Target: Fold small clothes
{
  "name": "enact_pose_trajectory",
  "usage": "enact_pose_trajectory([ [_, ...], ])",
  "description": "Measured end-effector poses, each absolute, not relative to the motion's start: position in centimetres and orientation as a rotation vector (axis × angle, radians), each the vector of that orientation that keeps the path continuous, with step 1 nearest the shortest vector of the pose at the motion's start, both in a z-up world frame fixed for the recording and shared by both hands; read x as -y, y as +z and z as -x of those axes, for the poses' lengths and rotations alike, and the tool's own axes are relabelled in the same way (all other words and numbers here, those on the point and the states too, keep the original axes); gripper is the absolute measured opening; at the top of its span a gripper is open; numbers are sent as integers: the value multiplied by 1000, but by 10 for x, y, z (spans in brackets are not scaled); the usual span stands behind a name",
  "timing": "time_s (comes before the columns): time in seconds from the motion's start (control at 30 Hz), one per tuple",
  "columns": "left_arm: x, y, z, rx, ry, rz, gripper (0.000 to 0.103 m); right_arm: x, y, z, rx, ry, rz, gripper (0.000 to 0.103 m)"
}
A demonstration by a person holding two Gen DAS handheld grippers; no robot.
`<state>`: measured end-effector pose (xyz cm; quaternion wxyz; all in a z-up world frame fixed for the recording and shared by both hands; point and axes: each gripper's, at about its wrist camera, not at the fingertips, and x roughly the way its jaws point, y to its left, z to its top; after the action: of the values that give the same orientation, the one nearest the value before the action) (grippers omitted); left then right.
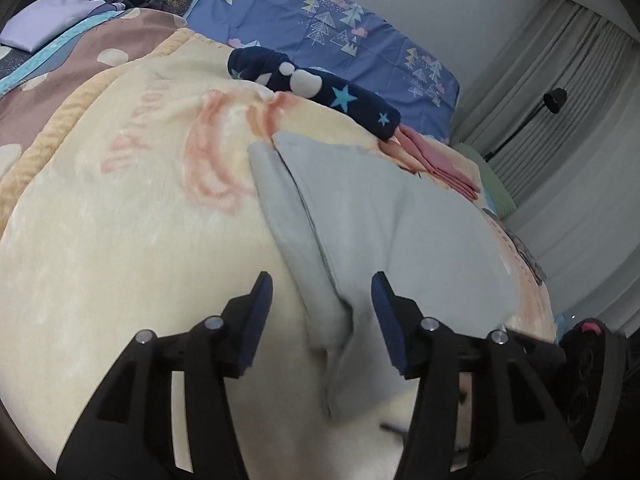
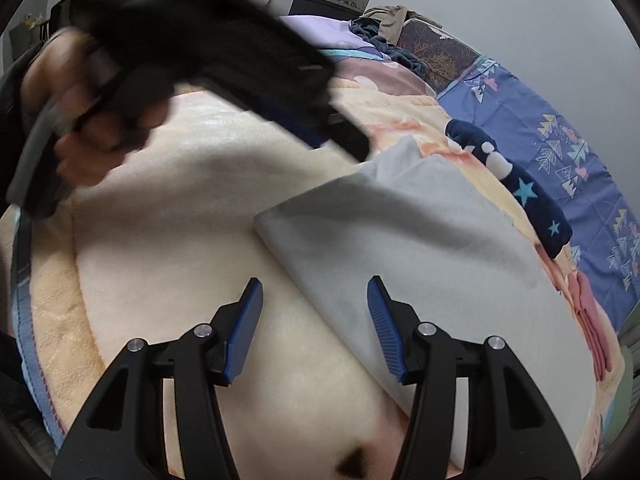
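Note:
A light grey cloth (image 1: 380, 224) lies folded over on a cream blanket (image 1: 120, 240). My left gripper (image 1: 322, 280) is open just above the cloth's near folded edge, its fingers either side of a fold. In the right wrist view the grey cloth (image 2: 420, 248) lies flat with a folded left edge. My right gripper (image 2: 316, 284) is open over that edge and holds nothing. The left gripper and the hand that holds it (image 2: 140, 80) appear blurred at the upper left.
A folded navy star-print garment (image 1: 316, 88) and a folded pink garment (image 1: 436, 160) lie behind the grey cloth. A blue patterned pillow (image 1: 340, 36) lies at the bed's far side. Curtains (image 1: 560, 120) and a black lamp (image 1: 556, 100) are at the right.

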<state>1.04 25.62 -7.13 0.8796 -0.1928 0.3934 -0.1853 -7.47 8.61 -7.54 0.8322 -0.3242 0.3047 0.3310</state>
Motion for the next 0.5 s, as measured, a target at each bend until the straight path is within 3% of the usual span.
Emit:
enact_pose_trajectory([
  [0.37, -232, -93, -174, -936, -275, 266, 52, -93, -94, 52, -729, 714, 630, 55],
  [0.43, -230, -98, -188, -962, -288, 271, 28, -92, -94, 51, -733, 718, 620, 55],
  [0.47, -229, -98, -192, -969, -311, 289, 6, -92, -94, 50, -733, 719, 617, 55],
  [0.5, -229, -92, -191, -953, -320, 304, 6, -92, -94, 50, -733, 720, 614, 55],
])
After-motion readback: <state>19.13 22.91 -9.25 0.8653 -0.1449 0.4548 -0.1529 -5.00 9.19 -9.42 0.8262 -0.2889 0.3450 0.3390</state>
